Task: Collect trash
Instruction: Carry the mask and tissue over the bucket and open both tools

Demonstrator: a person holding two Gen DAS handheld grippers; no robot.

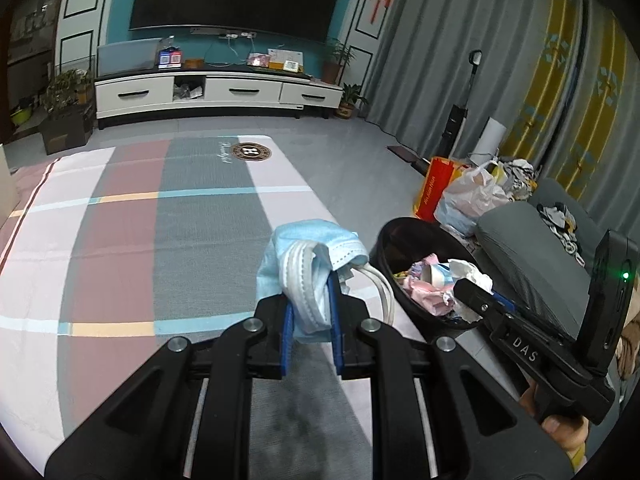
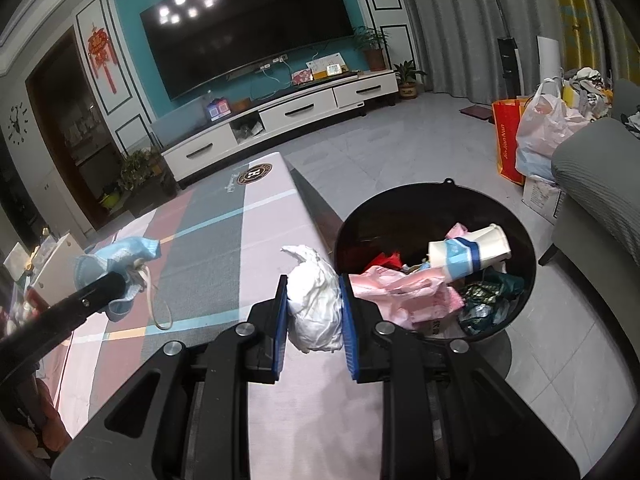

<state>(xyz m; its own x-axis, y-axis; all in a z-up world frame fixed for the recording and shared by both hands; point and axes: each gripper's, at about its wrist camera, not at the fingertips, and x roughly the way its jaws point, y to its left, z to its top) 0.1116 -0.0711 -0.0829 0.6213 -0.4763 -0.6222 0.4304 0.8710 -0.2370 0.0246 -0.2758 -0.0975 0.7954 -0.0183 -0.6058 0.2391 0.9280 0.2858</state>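
Above the striped pink, grey and white cloth covering the table (image 1: 120, 240), a crumpled pale-blue disposable face mask (image 1: 308, 264) with white ear loops dangles, bunched and folded over itself, one loop trailing down to the right. The left gripper (image 1: 311, 320) has its blue-padded jaws closed narrowly on the mask's lower part, pointing forward along the table. Just beside the table's right edge stands a round black trash bin (image 2: 520, 308), holding a blue-banded white paper cup (image 2: 468, 252), pink plastic wrapping and dark foil. The right gripper (image 2: 314, 312), angled toward the bin's near rim, has its jaws pressed against a wadded white tissue ball (image 2: 314, 300), which fills the gap between the pads.
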